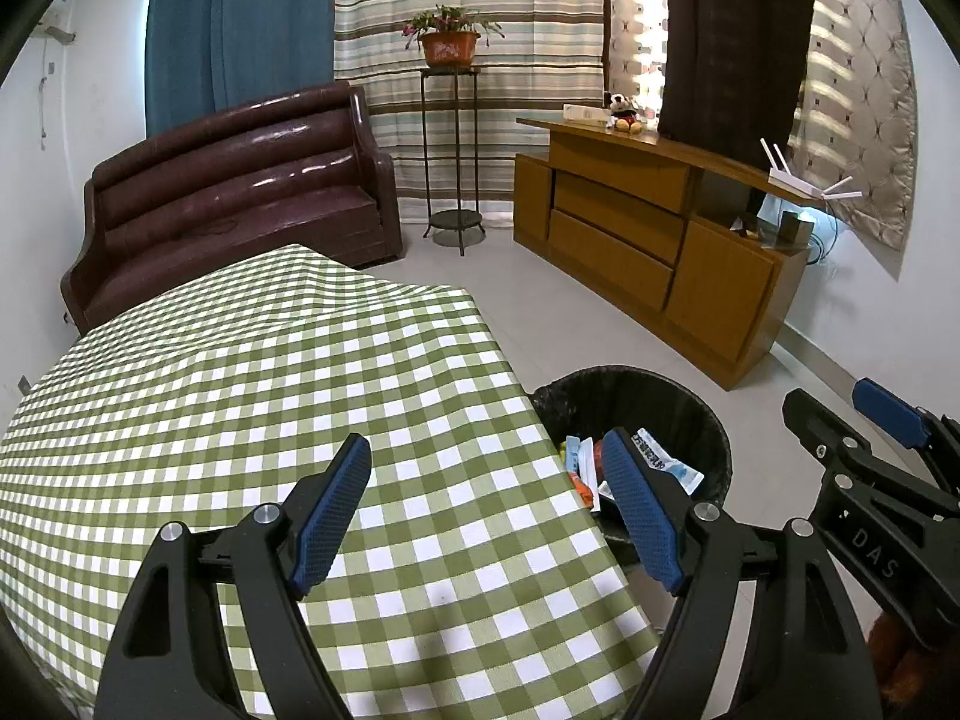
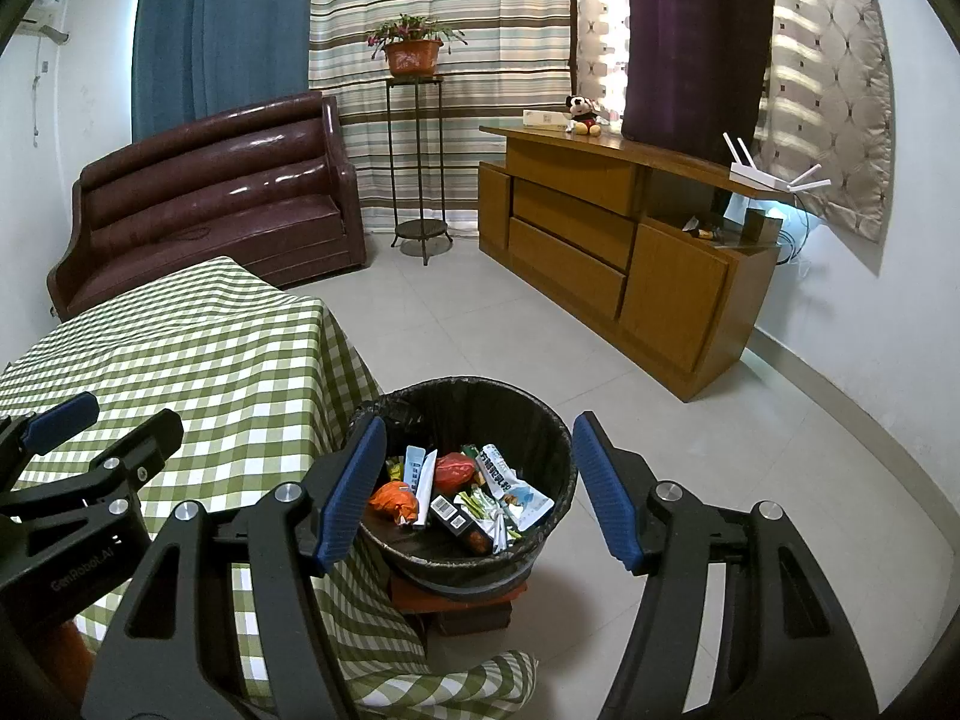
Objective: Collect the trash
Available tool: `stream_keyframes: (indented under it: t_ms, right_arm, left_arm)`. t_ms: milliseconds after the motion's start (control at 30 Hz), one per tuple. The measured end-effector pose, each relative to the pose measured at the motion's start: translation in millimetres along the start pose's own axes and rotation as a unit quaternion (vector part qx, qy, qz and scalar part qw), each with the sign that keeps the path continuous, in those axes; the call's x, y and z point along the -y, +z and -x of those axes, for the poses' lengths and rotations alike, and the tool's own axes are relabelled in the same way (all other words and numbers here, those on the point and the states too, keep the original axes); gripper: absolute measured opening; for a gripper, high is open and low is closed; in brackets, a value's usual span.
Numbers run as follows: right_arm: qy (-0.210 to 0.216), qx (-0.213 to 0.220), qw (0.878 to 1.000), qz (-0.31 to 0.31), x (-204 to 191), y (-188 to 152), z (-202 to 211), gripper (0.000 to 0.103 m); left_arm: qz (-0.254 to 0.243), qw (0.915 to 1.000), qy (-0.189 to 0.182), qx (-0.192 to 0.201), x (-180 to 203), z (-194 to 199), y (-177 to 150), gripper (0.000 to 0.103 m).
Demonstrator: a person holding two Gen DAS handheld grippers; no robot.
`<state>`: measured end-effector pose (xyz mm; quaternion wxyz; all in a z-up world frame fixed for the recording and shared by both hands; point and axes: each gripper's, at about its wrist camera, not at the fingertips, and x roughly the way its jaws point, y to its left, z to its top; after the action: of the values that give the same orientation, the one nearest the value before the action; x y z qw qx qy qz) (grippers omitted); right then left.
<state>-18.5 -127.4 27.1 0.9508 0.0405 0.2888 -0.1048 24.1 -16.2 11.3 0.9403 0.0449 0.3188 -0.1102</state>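
A black bin (image 2: 543, 420) lined with a black bag stands on the floor by the table's right edge. It holds several wrappers (image 2: 474, 495), among them an orange packet, a red one and a white-blue pouch. My right gripper (image 2: 478, 429) hovers open above the bin, nothing between its blue pads. My left gripper (image 1: 485, 447) is open over the right part of the green-checked table (image 1: 240, 396), also empty. The bin (image 1: 654, 402) shows past its right finger, and the right gripper (image 1: 840, 414) appears at the right edge. No trash shows on the cloth.
A brown leather sofa (image 1: 240, 198) stands behind the table, a metal plant stand (image 1: 450, 150) with a potted plant beside it. A wooden cabinet (image 2: 606, 252) lines the right wall, with a router and a plush toy on it. Pale tiled floor (image 2: 690, 480) surrounds the bin.
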Motion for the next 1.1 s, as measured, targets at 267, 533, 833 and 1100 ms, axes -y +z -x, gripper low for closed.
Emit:
stream_keyframes:
  t_ms: [267,533,833,1100]
  right_arm:
    - [0.0,0.0,1.0,0.0,-0.4,0.2,0.4,0.063]
    - [0.0,0.0,1.0,0.0,-0.7,0.6,0.4,0.063]
    - [0.0,-0.001,1.0,0.001,-1.1,0.7,0.5,0.063]
    - [0.0,-0.001,1.0,0.001,-1.2,1.4,0.4,0.063]
  left_arm:
    - [0.002,1.0,0.0,-0.001,2.0,0.4,-1.1,0.077]
    - [0.002,1.0,-0.002,-0.003,-1.1,-0.4,-1.2,0.077]
    - [0.003,1.0,-0.002,-0.003,-0.7,-0.1,-0.8,0.077]
    - [0.0,1.0,0.0,-0.002,-2.3,-2.4,-2.5,0.077]
